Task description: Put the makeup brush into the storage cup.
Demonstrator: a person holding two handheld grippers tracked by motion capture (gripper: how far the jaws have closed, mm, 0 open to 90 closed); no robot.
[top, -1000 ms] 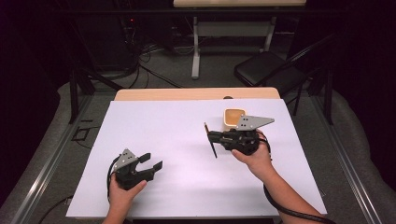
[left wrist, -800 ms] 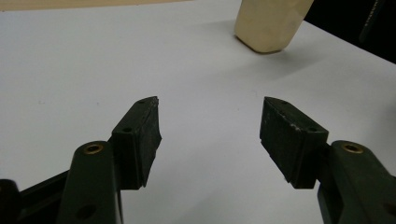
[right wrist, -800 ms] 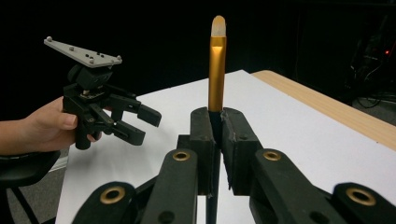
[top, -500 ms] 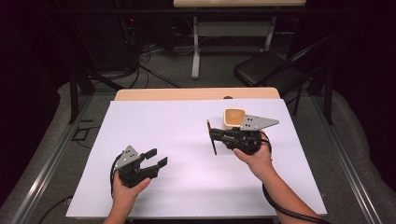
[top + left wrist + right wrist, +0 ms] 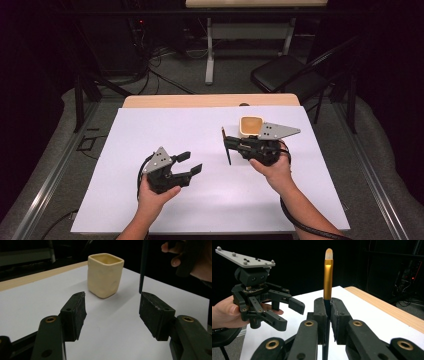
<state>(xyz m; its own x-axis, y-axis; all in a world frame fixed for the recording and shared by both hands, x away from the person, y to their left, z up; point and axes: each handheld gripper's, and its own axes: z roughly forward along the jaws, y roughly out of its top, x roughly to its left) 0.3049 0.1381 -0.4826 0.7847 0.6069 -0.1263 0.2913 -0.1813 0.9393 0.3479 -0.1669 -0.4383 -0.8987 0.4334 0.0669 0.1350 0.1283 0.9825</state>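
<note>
We see a thin brush (image 5: 328,275), gold metal ferrule and pale rounded tip, pinched upright in the right gripper (image 5: 327,315); its dark handle is cut off below. Behind sits a squarish, dimpled cream ceramic cup (image 5: 105,275) on the white table (image 5: 165,125). The left gripper (image 5: 112,312), spread, holds nothing, its jaws having just been opening.

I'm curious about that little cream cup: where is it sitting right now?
In the high view the cup stands on the white table, far right of centre, just beyond the right tongs.
</note>
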